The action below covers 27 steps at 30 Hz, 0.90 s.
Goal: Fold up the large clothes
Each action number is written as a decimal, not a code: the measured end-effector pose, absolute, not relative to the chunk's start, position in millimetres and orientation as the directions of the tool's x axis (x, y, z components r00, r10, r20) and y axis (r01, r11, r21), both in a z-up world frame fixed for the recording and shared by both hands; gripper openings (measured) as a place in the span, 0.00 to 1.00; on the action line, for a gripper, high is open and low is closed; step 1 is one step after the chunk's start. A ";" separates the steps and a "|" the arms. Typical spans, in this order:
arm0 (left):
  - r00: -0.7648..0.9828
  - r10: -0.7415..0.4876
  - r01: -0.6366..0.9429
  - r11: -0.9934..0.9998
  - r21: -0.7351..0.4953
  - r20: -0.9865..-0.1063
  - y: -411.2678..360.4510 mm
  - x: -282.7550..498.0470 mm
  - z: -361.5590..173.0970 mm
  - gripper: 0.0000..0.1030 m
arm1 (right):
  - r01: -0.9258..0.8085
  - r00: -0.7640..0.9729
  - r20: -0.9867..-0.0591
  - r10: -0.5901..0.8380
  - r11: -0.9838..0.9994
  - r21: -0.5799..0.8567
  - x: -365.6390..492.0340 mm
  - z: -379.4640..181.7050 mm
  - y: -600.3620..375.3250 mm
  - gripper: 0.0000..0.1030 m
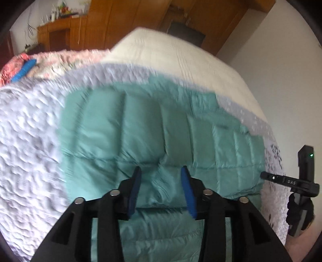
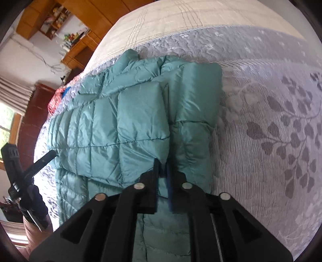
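**Teal jacket folded on the bed, both grippers over its near edge**

A teal quilted jacket (image 2: 128, 121) lies on the bed's grey leaf-print cover (image 2: 271, 131), folded over itself. In the right wrist view its long axis runs from the near edge of the bed away toward the cream blanket (image 2: 181, 18) at the far end, one rounded end pointing that way. A folded panel lies on top, its edge running along that same axis.

The left gripper (image 1: 161, 173) hangs over the near edge of the jacket, its jaws parted with a hump of teal fabric showing between them; the blur leaves it unclear whether the pads touch it.

The right gripper (image 2: 163, 164) stands at the near edge of the top panel, jaws only a narrow slit apart. Fabric seems to sit in the slit, but a grip cannot be told.
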<state>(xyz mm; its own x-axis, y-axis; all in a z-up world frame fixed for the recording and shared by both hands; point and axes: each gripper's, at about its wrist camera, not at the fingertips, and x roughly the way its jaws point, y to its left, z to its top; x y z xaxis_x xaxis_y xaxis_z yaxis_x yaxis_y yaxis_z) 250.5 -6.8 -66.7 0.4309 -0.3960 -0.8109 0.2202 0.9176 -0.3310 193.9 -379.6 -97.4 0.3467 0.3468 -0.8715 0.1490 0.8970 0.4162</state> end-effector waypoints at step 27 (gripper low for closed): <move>0.416 -0.240 0.180 0.967 -0.179 -0.877 13.9 277.2 -96.3 0.42 | 0.193 0.331 -0.890 0.314 0.901 0.390 224.9 -108.2 -387.6 0.14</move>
